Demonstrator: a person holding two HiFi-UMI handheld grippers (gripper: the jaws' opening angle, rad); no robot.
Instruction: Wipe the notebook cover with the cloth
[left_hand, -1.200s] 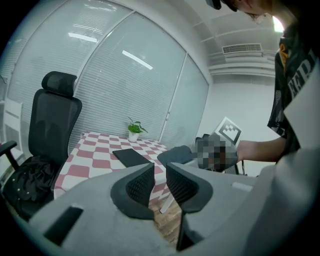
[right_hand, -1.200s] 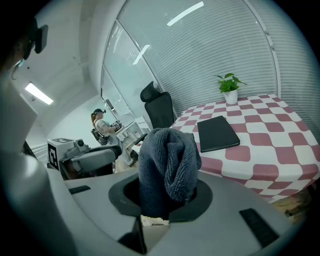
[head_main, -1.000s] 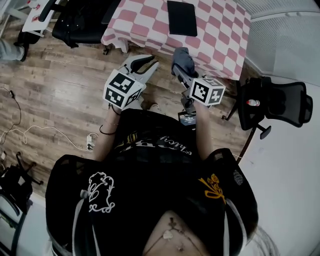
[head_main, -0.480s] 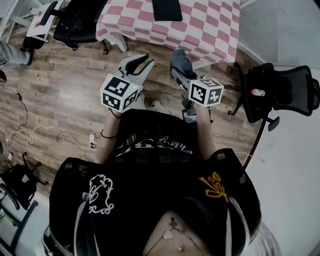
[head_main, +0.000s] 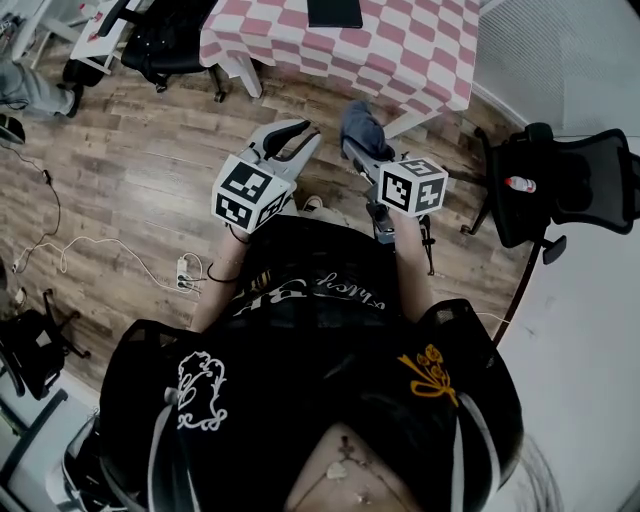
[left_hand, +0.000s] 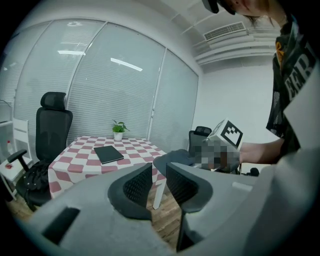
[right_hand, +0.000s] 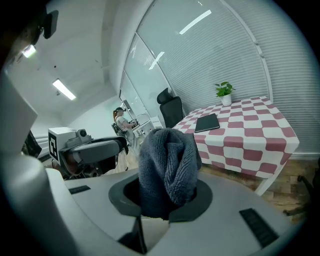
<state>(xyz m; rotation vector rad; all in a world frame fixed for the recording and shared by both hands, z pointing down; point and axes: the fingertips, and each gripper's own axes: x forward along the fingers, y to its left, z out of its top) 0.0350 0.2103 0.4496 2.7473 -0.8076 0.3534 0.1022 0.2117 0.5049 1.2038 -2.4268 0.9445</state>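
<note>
A black notebook (head_main: 335, 12) lies on the pink-and-white checked table (head_main: 400, 50), at the head view's top edge. It also shows far off as the notebook (left_hand: 108, 154) in the left gripper view and the notebook (right_hand: 207, 122) in the right gripper view. My right gripper (head_main: 362, 140) is shut on a bunched grey cloth (head_main: 360, 122), held over the wooden floor short of the table. The cloth (right_hand: 167, 165) bulges up between the jaws. My left gripper (head_main: 292, 141) hovers beside it, its jaws a narrow gap apart with nothing between them (left_hand: 159, 175).
A black office chair (head_main: 570, 185) with a small bottle (head_main: 520, 184) on it stands to the right. More black chairs (head_main: 170, 40) sit left of the table. Cables and a power strip (head_main: 182, 280) lie on the floor at left. A potted plant (left_hand: 118, 130) stands on the table's far side.
In the head view the table and notebook have slid toward the top edge. Both grippers keep about the same pose, the cloth still in the right one.
</note>
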